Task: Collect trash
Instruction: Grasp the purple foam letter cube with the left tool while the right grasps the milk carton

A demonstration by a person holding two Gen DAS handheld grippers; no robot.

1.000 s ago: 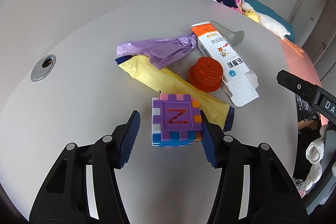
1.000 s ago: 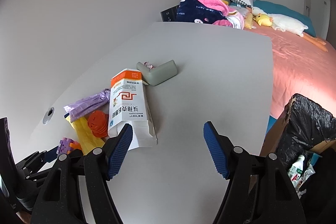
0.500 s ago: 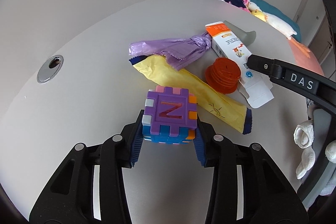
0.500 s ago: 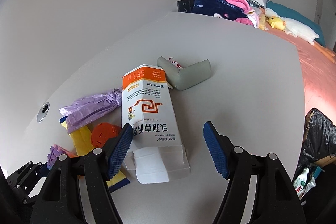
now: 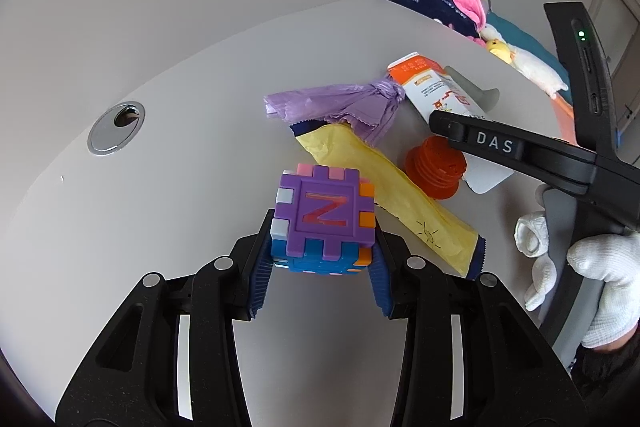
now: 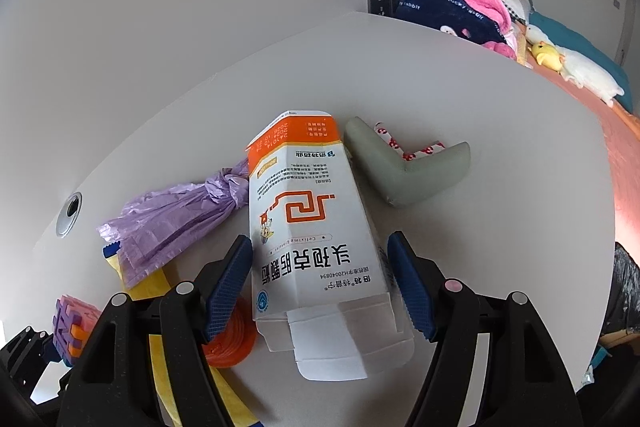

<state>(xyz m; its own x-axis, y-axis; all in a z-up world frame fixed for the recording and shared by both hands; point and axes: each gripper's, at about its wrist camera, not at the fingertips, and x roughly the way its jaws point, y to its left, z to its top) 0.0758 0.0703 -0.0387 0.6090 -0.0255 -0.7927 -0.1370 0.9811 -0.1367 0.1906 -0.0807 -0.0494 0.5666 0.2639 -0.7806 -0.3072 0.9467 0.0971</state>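
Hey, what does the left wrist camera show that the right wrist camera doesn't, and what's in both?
Only the left wrist view shows the left gripper shut on the foam cube, and a white-gloved hand. Only the right wrist view shows the right gripper open around the white and orange carton, and the grey corner guard's full shape. Both show the purple bag, yellow wrapper and orange lid.

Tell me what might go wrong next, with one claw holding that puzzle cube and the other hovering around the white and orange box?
The left claw pinches the foam cube only by its lower sides, so it might tip out. The right claw straddles the medicine box without gripping; squeezing could crush the empty carton or make it slip. Its left finger sits above the orange lid and near the purple bag, so it might nudge them across the table.
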